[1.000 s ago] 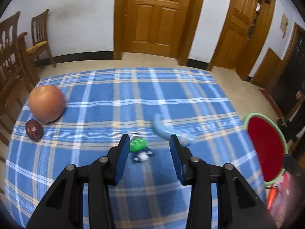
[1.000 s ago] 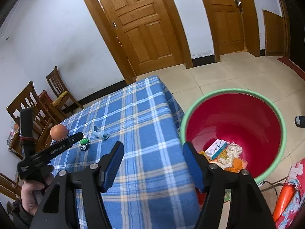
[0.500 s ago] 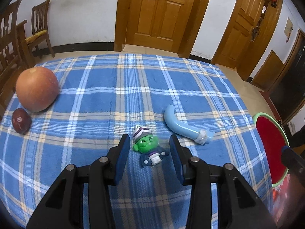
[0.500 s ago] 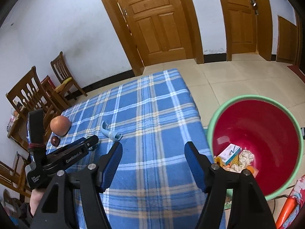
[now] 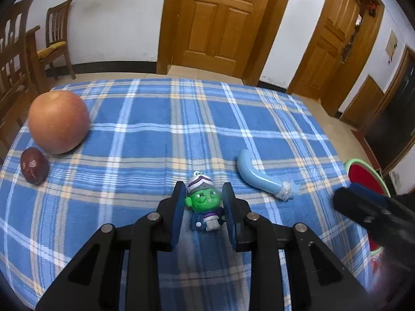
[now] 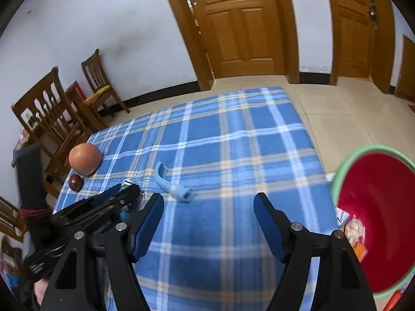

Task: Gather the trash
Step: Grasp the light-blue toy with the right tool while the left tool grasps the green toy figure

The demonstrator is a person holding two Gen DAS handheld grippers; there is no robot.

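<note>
A small green-faced toy figure (image 5: 205,207) lies on the blue plaid tablecloth (image 5: 160,129). My left gripper (image 5: 203,198) is low over the cloth with its jaws on either side of the figure, narrowed but with small gaps showing. A curved light-blue plastic piece (image 5: 262,178) lies just to its right; it also shows in the right wrist view (image 6: 171,184). My right gripper (image 6: 208,202) is wide open and empty above the cloth. The red bin with a green rim (image 6: 376,207) stands off the table's right edge and holds scraps.
A large orange-pink fruit (image 5: 58,121) and a small dark red fruit (image 5: 33,165) sit at the left of the table. Wooden chairs (image 6: 52,119) stand beyond the left edge. Wooden doors (image 5: 220,18) are behind. The right gripper intrudes at the left view's right edge (image 5: 373,215).
My left gripper has moved forward and down, and its jaws have narrowed around the toy figure. My right gripper has swung left from the bin toward the table.
</note>
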